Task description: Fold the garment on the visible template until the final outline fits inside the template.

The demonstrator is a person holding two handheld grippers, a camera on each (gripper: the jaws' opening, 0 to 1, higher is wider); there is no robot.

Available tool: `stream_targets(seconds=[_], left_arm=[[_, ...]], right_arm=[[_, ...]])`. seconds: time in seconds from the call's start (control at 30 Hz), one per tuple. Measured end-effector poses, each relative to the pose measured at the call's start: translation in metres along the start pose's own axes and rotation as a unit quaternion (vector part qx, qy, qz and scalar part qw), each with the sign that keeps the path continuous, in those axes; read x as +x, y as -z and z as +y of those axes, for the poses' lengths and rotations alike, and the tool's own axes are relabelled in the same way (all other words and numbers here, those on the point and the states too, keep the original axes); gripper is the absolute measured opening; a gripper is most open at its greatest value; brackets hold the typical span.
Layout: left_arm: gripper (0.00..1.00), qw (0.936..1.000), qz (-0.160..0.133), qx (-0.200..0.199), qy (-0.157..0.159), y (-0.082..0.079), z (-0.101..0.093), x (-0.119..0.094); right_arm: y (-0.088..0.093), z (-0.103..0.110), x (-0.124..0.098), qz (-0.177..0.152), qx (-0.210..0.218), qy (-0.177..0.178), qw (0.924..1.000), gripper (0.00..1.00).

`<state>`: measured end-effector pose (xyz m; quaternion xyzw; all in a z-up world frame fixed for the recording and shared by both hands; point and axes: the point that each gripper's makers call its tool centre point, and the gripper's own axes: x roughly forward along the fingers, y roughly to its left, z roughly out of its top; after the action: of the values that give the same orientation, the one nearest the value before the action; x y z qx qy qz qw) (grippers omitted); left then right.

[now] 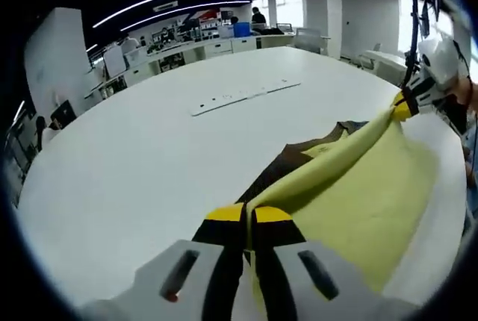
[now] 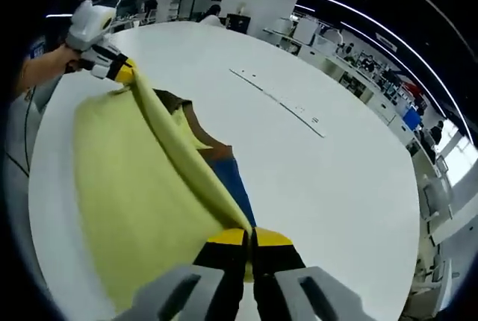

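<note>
Both tools are clamped on the same raised edge of the yellow garment (image 1: 358,187), one per corner: the left tool (image 1: 250,216) pinches it at 6 o'clock in the left gripper view, and the right tool (image 2: 250,240) does likewise in its own view. Holding it taut like that probably keeps the fold line straight (brown and blue panels peek out underneath). The rest drapes onto the white table (image 1: 149,157). No containers anywhere, and I can't make out a template.

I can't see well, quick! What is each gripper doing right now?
Left gripper: shut on the yellow garment edge.
Right gripper: shut on the yellow garment's edge too.
</note>
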<state>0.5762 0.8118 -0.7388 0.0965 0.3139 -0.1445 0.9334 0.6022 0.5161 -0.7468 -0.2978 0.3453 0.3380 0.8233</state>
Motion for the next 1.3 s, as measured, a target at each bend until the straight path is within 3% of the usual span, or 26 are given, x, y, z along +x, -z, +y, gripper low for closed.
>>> stream_targets(seconds=[0.3,0.47,0.67,0.77,0.87,0.97,1.17,1.27,1.3], left_arm=[[0.04,0.9997,0.014,0.02,0.003,0.008,0.004,0.009],[0.12,0.9963,0.027,0.082,0.0,0.01,0.008,0.008],[0.24,0.9952,0.018,0.095,0.015,0.011,0.008,0.002],[0.29,0.9922,0.018,0.121,0.022,0.014,0.007,-0.001],[0.31,0.985,0.032,0.169,0.017,0.022,0.012,-0.002],[0.3,0.9838,0.031,0.175,0.02,0.025,0.013,-0.002],[0.29,0.9843,0.016,0.176,0.007,0.015,0.022,0.011],[0.26,0.986,0.009,0.167,-0.002,0.009,0.025,0.018],[0.26,0.9861,0.008,0.166,-0.007,0.007,0.026,0.019]], right_arm=[[0.007,0.0,0.009,0.016,-0.004,-0.006,0.9998,0.0],[0.013,-0.005,0.009,0.019,0.006,-0.003,0.9998,0.13],[0.016,-0.008,0.007,0.004,0.042,-0.003,0.9991,0.26],[0.018,-0.011,0.006,0.0,0.053,0.005,0.9986,0.31],[0.018,-0.013,0.006,-0.006,0.06,0.01,0.9982,0.34],[0.017,-0.014,0.007,-0.011,0.06,0.012,0.9981,0.33],[0.012,-0.025,0.015,-0.039,0.102,0.035,0.9934,0.29],[0.009,-0.028,0.021,-0.048,0.113,0.035,0.9918,0.18],[0.009,-0.027,0.023,-0.048,0.11,0.035,0.9921,0.08]])
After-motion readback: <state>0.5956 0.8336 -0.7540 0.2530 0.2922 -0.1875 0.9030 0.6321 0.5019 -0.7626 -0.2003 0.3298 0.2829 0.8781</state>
